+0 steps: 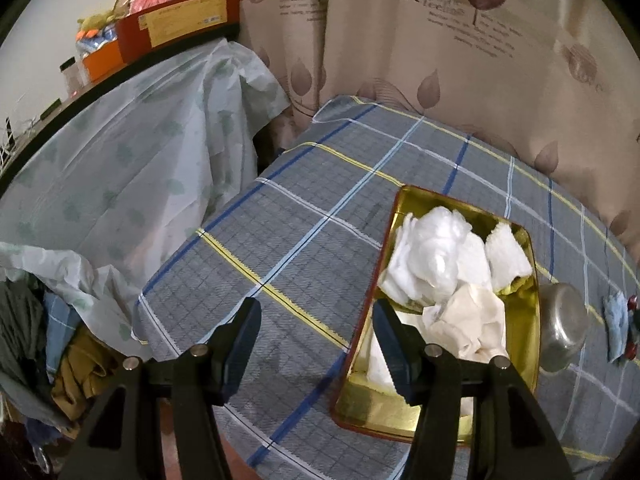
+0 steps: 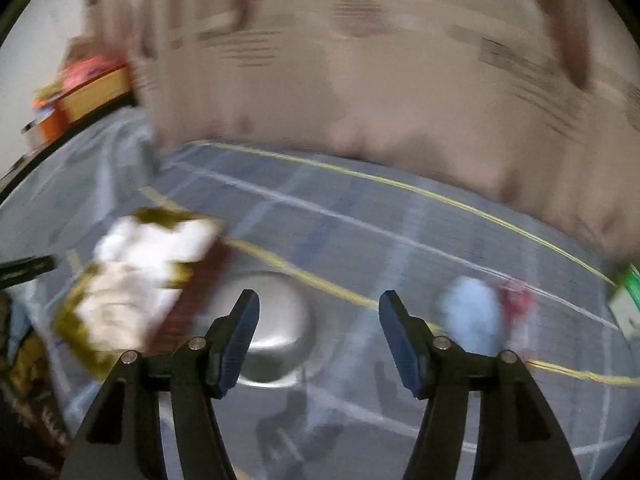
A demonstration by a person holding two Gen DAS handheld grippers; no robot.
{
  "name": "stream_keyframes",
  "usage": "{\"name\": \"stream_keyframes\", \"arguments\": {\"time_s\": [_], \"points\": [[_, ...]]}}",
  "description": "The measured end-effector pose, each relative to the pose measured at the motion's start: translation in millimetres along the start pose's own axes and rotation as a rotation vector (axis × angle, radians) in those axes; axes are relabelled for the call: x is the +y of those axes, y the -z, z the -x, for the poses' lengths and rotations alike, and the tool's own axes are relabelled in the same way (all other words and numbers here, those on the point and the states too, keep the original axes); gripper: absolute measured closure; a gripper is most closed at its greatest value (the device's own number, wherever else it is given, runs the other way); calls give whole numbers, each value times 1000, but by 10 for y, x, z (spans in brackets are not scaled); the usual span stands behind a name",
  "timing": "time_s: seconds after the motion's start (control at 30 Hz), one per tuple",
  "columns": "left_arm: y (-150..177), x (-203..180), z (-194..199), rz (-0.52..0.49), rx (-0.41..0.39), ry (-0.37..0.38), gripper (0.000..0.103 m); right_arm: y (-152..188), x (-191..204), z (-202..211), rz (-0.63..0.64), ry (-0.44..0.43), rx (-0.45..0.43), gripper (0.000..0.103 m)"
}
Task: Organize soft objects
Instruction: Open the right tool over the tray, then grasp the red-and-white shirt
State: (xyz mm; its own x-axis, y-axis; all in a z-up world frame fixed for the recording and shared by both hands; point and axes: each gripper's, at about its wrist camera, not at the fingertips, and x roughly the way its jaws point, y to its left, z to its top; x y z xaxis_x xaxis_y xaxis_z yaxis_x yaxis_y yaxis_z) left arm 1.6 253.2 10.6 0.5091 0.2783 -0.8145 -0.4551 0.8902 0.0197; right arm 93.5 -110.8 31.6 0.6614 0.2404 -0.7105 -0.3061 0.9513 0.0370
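tin (image 1: 520, 368): soft white wads piled inside, so sorting's going | your left hand-held gripper (image 1: 316, 344): apart, empty, by tin's near-left edge | right hand-held gripper (image 2: 316, 332): apart, empty, heading for blue cloth (image 2: 472, 312) beyond the tin

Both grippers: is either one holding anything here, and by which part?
Nothing is held. The left gripper is open above the grey plaid cloth; the right gripper is open and empty too.

1. The left gripper (image 1: 316, 312) hangs open and empty over the plaid cloth (image 1: 304, 216).
2. Its right finger (image 1: 394, 344) overlaps the gold tin (image 1: 520, 360).
3. White cloths (image 1: 432, 256) and a cream cloth (image 1: 472, 320) fill the tin.
4. A steel bowl (image 1: 564, 328) lies just right of the tin, a blue cloth (image 1: 616, 320) beyond.
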Motion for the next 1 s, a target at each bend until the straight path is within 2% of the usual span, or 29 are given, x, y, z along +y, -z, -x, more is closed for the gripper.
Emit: {"name": "stream_keyframes", "arguments": {"time_s": [0.17,0.3,0.53,0.7,0.77,0.87,1.0], "points": [[24,-71,8,-19,1,-16,44,110,-842,-43,-132,141,34,41],[38,-209,-3,-64,15,-22,44,204,-1260,-150,-190,181,77,41],[21,-463,76,-111,12,-2,44,215,-1485,-392,-243,172,100,41],[39,-586,127,-130,14,7,44,270,-1663,-537,-239,248,116,41],[39,-635,119,-149,22,7,44,316,-1735,-606,-221,287,141,41],[59,-740,108,-170,31,11,44,433,-1844,-712,-215,299,190,41],[86,-917,117,-206,36,20,44,558,-1966,-724,-273,226,162,45]]}}
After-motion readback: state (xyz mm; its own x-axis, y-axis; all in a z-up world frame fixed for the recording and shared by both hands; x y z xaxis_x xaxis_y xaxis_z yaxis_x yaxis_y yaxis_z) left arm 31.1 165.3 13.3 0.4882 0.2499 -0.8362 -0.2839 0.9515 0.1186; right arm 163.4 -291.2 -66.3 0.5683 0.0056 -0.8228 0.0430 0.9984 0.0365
